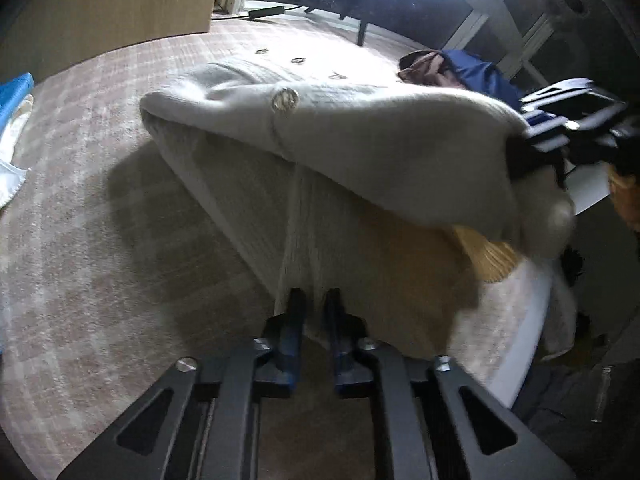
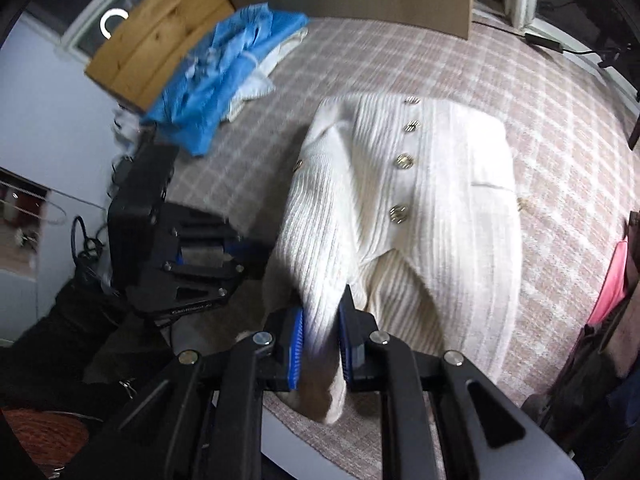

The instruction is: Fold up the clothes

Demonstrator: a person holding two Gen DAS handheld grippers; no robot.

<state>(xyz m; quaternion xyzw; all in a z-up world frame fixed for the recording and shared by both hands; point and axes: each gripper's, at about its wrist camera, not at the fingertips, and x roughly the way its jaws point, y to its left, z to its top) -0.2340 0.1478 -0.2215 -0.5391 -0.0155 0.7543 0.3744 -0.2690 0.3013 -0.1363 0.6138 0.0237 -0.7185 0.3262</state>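
The cream ribbed cardigan (image 2: 420, 208) lies buttoned on the plaid bed cover (image 2: 560, 128) mid-frame, its near edge pinched by the left gripper (image 1: 314, 304) and its sleeve by the right gripper (image 2: 322, 336), so folding looks barely begun, with other clothes waiting.

**Cream cardigan, partly lifted**

Cream ribbed-knit cardigan (image 2: 432, 200) with a row of gold buttons (image 2: 404, 161) down the front. Spread on a pink-and-white checked surface, one sleeve folded across the body, near edge raised off the surface and draped. Blurred at the lifted part.
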